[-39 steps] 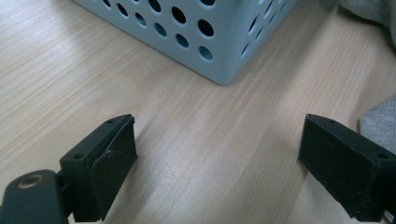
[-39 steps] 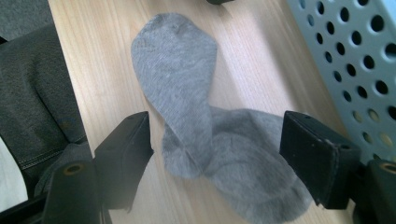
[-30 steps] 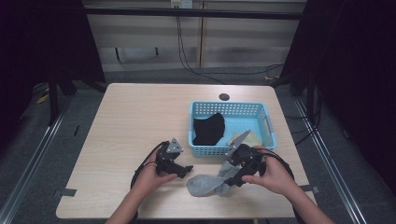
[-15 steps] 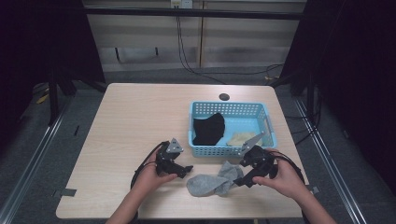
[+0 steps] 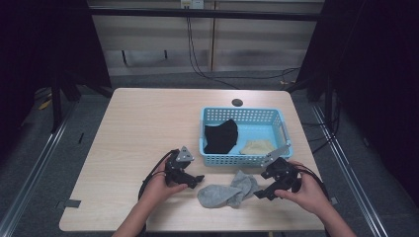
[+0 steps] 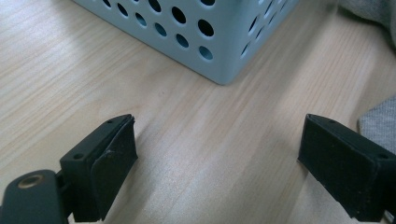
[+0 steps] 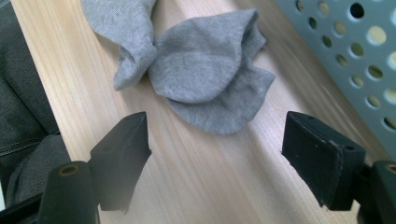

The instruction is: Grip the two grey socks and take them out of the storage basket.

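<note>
The grey sock (image 5: 228,191) lies crumpled on the surface (image 5: 138,128) near the person's edge, between the two hand-held grippers and just in front of the blue basket (image 5: 244,158). In the right gripper view the sock (image 7: 201,70) sits a little beyond the jaws, folded over itself in several loose layers.

The main risk, as I judge it, is a poor pinch. Because the sock is bunched, the right hand-held gripper (image 5: 264,192) could close on a single top fold only, and the rest would then drag or slip free when lifted. Coming in too low could also scrape the pads (image 7: 122,154) along the wood and push the sock away instead of catching it. The basket wall (image 7: 364,51) stands close on one side of that gripper, so a wide swing might knock the basket or snag its holes.

The right hand-held gripper has its jaws spread wide with nothing between them but bare wood; it touches nothing, and the sock's hem lies just ahead of it.

The left hand-held gripper (image 5: 196,179) is likewise wide open and empty. Its pads (image 6: 114,163) hover over bare wood, with a corner of the basket (image 6: 219,46) ahead and an edge of the sock (image 6: 380,121) beside one jaw, apparently not touching.

Farther off, inside the basket, lie a black cloth (image 5: 221,137) and a beige cloth (image 5: 258,146).
</note>
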The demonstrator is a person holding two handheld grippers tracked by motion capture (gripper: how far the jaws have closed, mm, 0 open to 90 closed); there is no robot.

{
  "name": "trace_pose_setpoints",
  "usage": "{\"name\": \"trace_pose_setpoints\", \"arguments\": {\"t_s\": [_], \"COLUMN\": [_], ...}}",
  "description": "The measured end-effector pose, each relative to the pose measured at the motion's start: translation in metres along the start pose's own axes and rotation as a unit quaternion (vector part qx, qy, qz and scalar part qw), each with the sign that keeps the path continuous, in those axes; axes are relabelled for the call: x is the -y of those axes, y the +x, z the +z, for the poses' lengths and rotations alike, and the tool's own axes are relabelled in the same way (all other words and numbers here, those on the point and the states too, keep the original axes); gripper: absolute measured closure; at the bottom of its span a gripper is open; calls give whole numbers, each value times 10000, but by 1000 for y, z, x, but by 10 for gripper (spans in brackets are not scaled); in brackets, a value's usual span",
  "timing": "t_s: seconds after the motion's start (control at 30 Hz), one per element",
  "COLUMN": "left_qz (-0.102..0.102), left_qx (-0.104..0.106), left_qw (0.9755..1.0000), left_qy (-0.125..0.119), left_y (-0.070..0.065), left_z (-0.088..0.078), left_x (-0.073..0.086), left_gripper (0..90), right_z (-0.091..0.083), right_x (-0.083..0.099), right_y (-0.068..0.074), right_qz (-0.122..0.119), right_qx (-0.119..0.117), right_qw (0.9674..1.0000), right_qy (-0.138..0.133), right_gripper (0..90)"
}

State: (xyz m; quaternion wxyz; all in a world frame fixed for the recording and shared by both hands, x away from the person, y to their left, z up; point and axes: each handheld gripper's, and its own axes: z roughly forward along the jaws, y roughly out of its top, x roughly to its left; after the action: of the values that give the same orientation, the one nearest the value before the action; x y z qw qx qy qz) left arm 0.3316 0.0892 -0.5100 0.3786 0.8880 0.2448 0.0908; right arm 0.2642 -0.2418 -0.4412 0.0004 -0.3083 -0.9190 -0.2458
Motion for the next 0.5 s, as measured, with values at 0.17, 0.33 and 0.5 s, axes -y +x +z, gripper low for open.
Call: {"name": "trace_pose_setpoints", "arguments": {"t_s": [0.17, 0.33, 0.5], "left_qz": [10, -1, -2], "left_qx": [-5, -1, -2], "left_qw": [10000, 10000, 10000], "left_qy": [0, -2, -3], "left_y": [0, 0, 0], "left_z": [0, 0, 0], "left_x": [0, 0, 0], "left_gripper": [105, 105, 105], "right_z": [1, 5, 10], "right_x": [8, 17, 25], "right_y": [-3, -6, -10], "right_qz": [24, 134, 96], "right_qx": [69, 109, 187], "right_qw": [9999, 9998, 9997], "right_qy": [-72, -97, -154], "right_gripper": [228, 228, 226]}}
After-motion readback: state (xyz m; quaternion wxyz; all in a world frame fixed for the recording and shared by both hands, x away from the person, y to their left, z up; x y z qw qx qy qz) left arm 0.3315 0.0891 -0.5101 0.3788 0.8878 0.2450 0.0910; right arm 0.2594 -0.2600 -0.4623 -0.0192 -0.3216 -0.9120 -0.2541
